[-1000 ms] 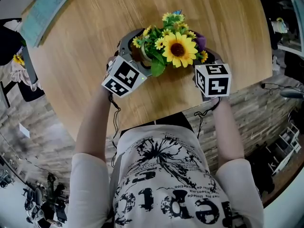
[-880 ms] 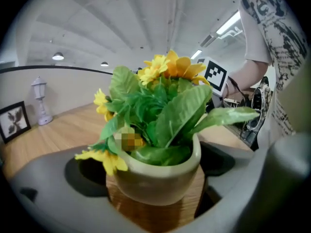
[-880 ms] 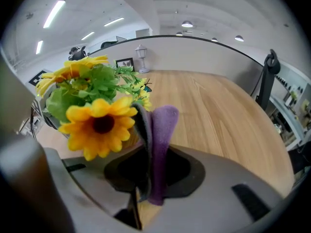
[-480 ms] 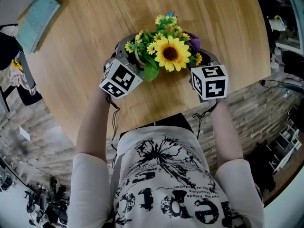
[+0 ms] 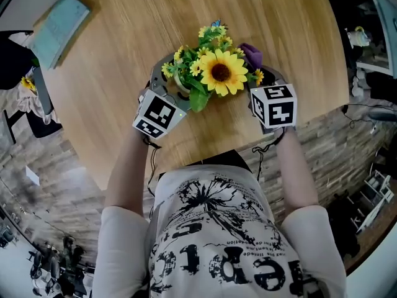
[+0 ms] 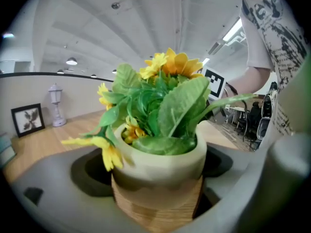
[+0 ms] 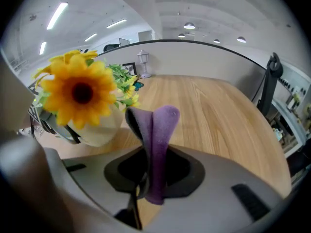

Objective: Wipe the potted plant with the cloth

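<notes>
The potted plant (image 5: 186, 82), a pale pot on a wooden base with green leaves and a big sunflower (image 5: 220, 72), stands near the table's front edge. My left gripper (image 5: 169, 73) has its wide jaws around the pot (image 6: 158, 164), pressing on both sides of it. My right gripper (image 5: 260, 68) is just right of the flowers and shut on a folded purple cloth (image 7: 163, 130). The cloth (image 5: 251, 53) sticks up past the jaws, close to the petals but apart from them.
The round wooden table (image 5: 124, 42) carries a pale blue book (image 5: 59, 23) at its far left. A small lantern (image 6: 57, 106) and a picture frame (image 6: 26, 119) stand at the far side. A black stand (image 7: 269, 86) rises at the right edge.
The plant and my left gripper have shifted a little left, away from the right gripper. The right gripper with the cloth has stayed where it was.
</notes>
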